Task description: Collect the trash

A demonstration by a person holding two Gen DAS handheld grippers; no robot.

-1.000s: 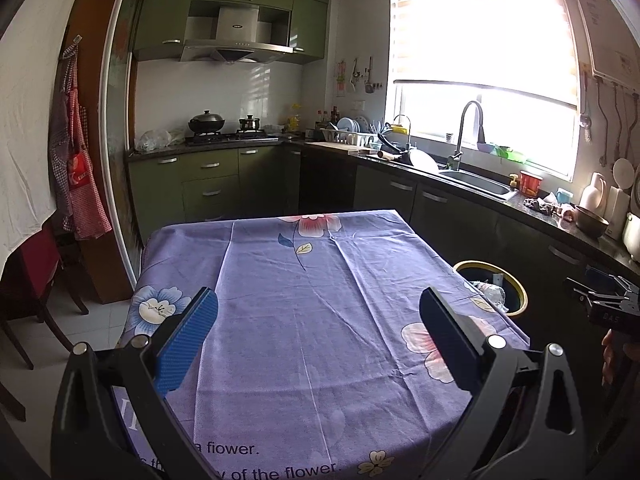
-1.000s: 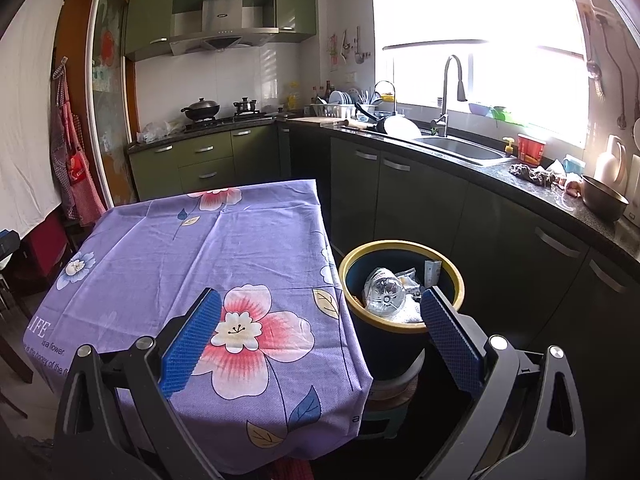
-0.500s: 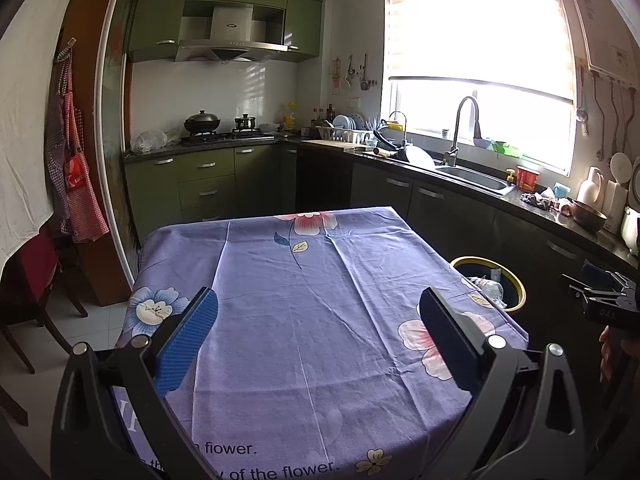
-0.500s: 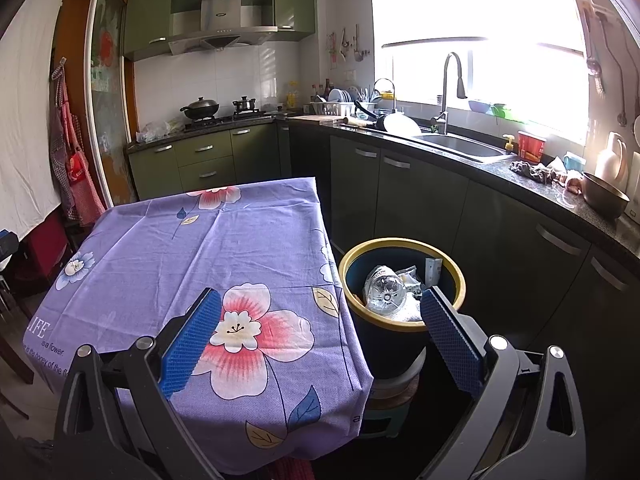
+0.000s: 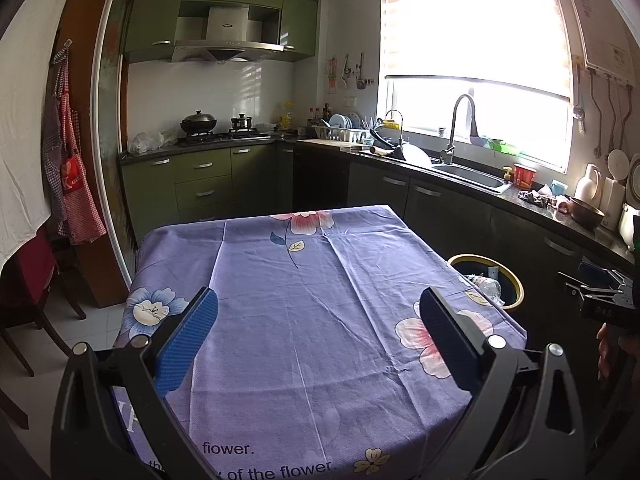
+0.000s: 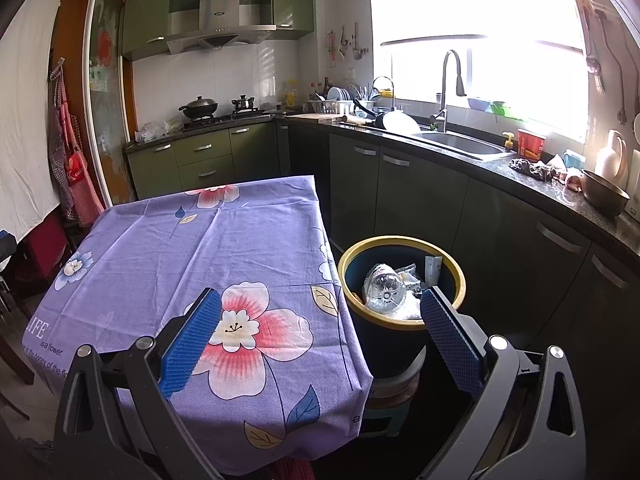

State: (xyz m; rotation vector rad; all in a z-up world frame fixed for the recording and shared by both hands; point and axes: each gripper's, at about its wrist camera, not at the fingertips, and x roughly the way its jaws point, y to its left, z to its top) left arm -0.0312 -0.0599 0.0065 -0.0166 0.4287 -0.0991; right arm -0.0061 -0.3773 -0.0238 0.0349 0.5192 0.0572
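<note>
A dark bin with a yellow rim (image 6: 456,276) stands right of the table, holding a crushed clear plastic bottle (image 6: 382,286) and other wrappers. The bin also shows in the left wrist view (image 5: 516,284). The table wears a purple flowered cloth (image 5: 320,300) with no loose trash showing on it. My left gripper (image 5: 318,328) is open and empty above the table's near edge. My right gripper (image 6: 318,330) is open and empty, above the table's right corner (image 6: 280,320) and just short of the bin. The right gripper also shows at the right edge of the left wrist view (image 5: 604,296).
Dark cabinets and a counter (image 6: 520,168) with a sink (image 6: 460,144), bowl and dishes run along the right. A stove with pots (image 5: 212,128) stands at the back. A chair (image 5: 28,280) and hanging aprons (image 5: 72,184) are on the left. The bin sits on a low stool (image 6: 392,392).
Both views shift only slightly. Both grippers stay open and empty; the bin and table have not moved.
</note>
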